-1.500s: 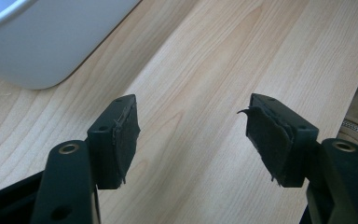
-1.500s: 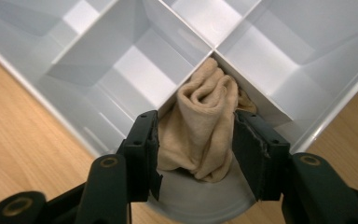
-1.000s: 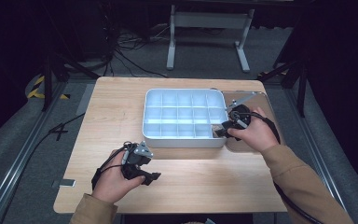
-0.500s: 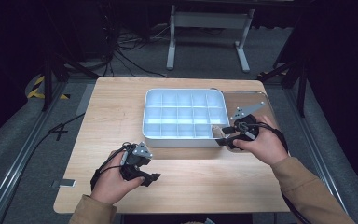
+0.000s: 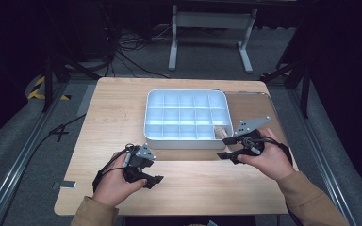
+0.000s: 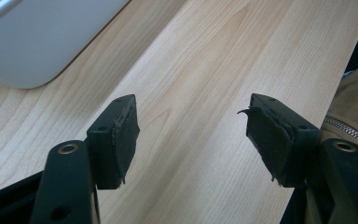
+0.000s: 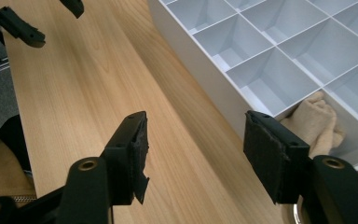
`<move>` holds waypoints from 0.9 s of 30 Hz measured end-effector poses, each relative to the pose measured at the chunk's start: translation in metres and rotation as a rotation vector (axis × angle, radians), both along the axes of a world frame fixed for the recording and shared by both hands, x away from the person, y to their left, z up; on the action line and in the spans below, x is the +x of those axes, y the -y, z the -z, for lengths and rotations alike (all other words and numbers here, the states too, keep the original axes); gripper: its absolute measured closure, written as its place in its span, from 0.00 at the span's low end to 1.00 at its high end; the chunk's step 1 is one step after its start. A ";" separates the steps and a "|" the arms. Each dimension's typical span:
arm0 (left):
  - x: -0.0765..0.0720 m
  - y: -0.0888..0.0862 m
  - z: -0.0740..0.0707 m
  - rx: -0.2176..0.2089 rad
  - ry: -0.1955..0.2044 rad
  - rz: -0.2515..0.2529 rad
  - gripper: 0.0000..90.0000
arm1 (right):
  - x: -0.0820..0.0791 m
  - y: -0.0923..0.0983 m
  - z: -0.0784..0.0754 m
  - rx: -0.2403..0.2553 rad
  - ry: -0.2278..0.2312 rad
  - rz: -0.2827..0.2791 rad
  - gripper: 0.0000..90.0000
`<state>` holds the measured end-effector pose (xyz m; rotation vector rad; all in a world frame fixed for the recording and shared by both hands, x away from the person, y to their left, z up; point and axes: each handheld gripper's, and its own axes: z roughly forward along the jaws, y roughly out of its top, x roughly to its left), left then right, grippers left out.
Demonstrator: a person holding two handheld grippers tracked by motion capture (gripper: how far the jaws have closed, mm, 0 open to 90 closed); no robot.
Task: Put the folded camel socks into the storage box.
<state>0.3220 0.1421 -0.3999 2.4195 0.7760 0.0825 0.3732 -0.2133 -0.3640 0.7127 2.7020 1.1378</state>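
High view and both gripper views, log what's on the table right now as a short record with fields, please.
Surface: wooden table
Container: white divided tray, set toward the far right of the table
Tray contents: beige cloth bunched in the near right corner compartment; other visible compartments empty
Left gripper: open, empty, over bare wood near the front edge
Right gripper: open, empty, beside the tray's near right corner
Beside tray: metal-rimmed brown panel on its right

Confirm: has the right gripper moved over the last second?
Yes. The right gripper has pulled back from over the white tray's near right corner toward the person; it now sits just off the tray's front edge, jaws open.
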 end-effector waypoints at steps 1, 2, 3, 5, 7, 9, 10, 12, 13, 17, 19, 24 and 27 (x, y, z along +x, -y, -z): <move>0.000 0.000 0.000 0.004 0.000 0.002 0.39 | -0.002 0.000 0.001 0.002 0.002 -0.003 0.45; 0.000 0.001 0.000 0.006 0.001 0.004 0.39 | -0.004 0.000 0.003 0.005 0.004 -0.007 0.45; 0.000 0.001 0.000 -0.003 -0.005 0.004 0.39 | -0.007 -0.001 0.005 0.007 0.005 -0.011 0.45; 0.000 0.002 0.000 -0.001 -0.004 0.006 0.39 | -0.012 -0.001 0.009 0.008 0.009 -0.020 0.44; 0.000 0.002 0.000 0.002 -0.005 0.005 0.39 | -0.016 -0.002 0.013 0.007 0.015 -0.028 0.43; 0.000 0.002 0.000 0.000 -0.005 0.006 0.38 | -0.018 -0.002 0.015 0.009 0.016 -0.031 0.43; 0.000 0.002 0.000 -0.002 -0.006 0.003 0.38 | -0.020 -0.002 0.018 0.007 0.018 -0.031 0.43; 0.000 0.002 0.000 -0.001 -0.005 0.003 0.39 | -0.024 -0.003 0.025 0.007 0.022 -0.038 0.43; 0.000 0.002 0.000 0.001 -0.005 0.006 0.39 | -0.025 -0.003 0.029 0.009 0.022 -0.041 0.43; 0.000 0.002 0.001 0.004 -0.010 0.006 0.38 | -0.028 -0.005 0.037 0.015 0.027 -0.037 0.43; 0.000 0.002 0.001 0.007 -0.010 0.009 0.38 | -0.028 -0.006 0.041 0.020 0.018 -0.040 0.43; 0.000 0.003 0.001 0.011 -0.002 0.011 0.38 | -0.028 -0.007 0.055 0.018 0.003 -0.034 0.43; 0.000 0.003 0.001 0.013 -0.003 0.007 0.38 | -0.027 -0.007 0.059 0.006 0.001 -0.032 0.43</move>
